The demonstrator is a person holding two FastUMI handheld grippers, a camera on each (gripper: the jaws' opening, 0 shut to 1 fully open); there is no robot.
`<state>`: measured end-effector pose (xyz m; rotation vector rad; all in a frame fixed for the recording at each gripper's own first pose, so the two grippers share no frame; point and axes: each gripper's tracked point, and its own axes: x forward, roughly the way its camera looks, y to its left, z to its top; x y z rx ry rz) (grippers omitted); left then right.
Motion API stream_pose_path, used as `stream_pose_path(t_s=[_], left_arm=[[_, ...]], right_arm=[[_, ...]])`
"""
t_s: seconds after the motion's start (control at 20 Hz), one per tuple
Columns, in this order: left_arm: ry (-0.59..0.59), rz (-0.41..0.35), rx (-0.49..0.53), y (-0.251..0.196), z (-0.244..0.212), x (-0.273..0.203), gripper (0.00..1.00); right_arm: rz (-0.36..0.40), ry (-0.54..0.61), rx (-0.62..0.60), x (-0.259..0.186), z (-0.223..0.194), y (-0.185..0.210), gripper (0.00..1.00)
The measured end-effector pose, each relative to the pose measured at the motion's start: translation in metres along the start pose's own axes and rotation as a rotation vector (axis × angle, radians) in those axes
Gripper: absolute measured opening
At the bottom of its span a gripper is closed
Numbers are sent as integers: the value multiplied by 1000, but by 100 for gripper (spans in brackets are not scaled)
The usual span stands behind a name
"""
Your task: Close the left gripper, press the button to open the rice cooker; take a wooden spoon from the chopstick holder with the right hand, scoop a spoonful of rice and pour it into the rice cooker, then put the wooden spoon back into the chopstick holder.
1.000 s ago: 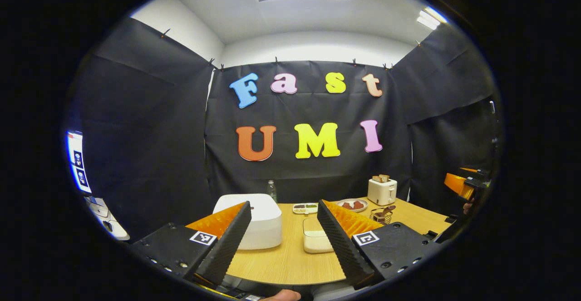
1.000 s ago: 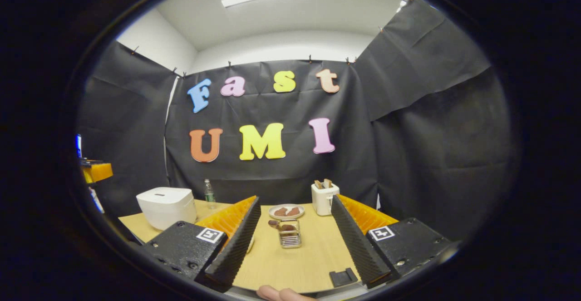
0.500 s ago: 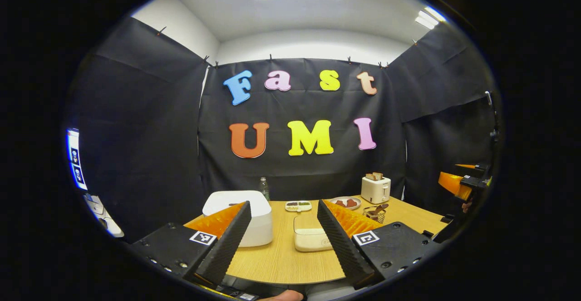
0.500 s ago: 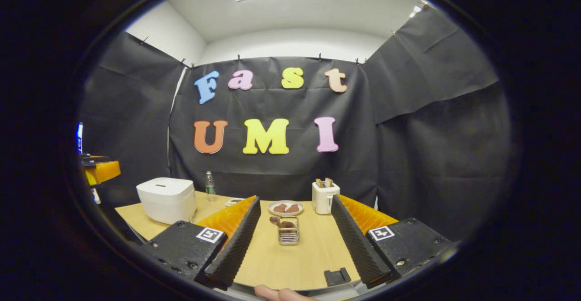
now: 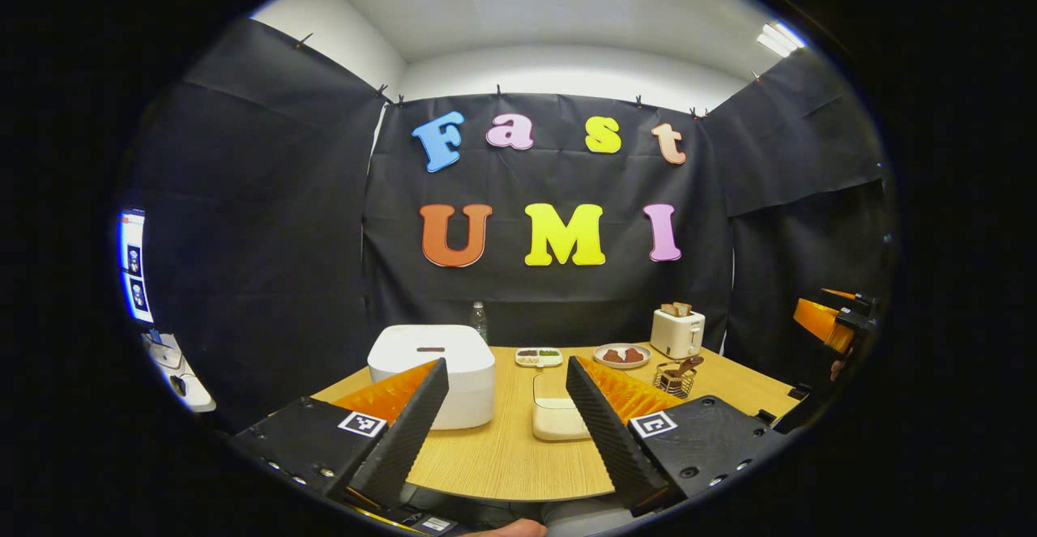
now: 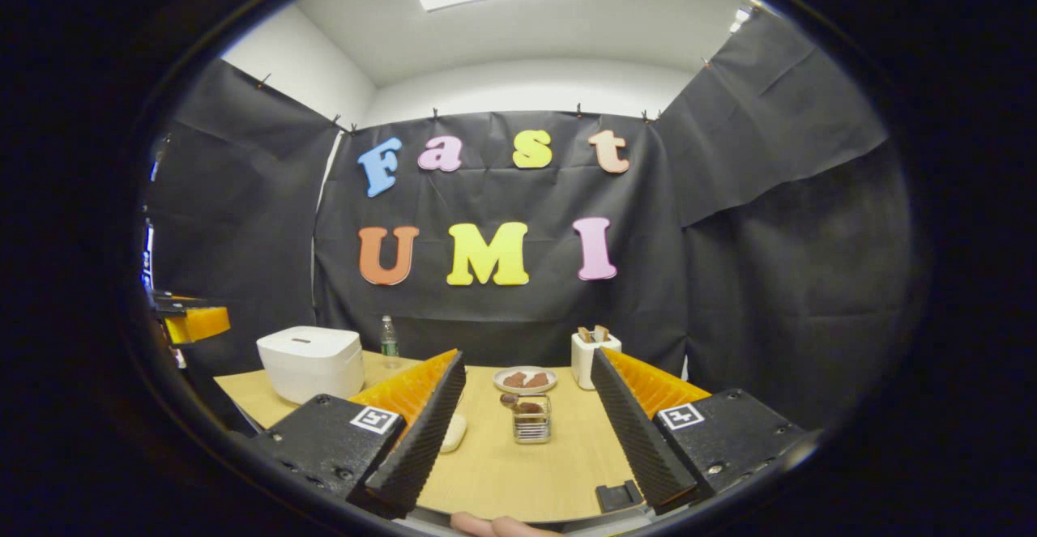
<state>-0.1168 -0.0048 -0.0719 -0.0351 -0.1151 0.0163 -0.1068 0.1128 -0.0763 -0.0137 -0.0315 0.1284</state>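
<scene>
- Rice cooker (image 5: 433, 371), left gripper view: white, lid down, on the left of the table (image 5: 502, 464). The left gripper (image 5: 506, 419) is spread wide, holding nothing, well short of it. Likely the first step is not yet begun; next the fingers must come together, then press the lid button.
- Right gripper view: the right gripper (image 6: 527, 419) is wide and empty, aimed at the chopstick holder (image 6: 531, 422) with the wooden spoon (image 6: 512, 399), mid-table, well apart.

— We see a white rice cooker (image 5: 432, 375) with a dark slot on its lid, on a pale wood-grain table (image 5: 502, 460).
— We also see a cream toaster (image 5: 678, 333), a white plate (image 6: 526, 381) of brown pieces, and a silvery wire chopstick holder (image 6: 531, 424).
</scene>
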Motion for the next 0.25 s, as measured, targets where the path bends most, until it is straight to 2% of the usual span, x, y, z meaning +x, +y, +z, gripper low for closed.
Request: stream_pose_path(t_s=[0.25], left_arm=[[4, -18, -2, -1, -1, -1, 95]], right_arm=[[15, 6, -14, 0, 4, 18, 100]])
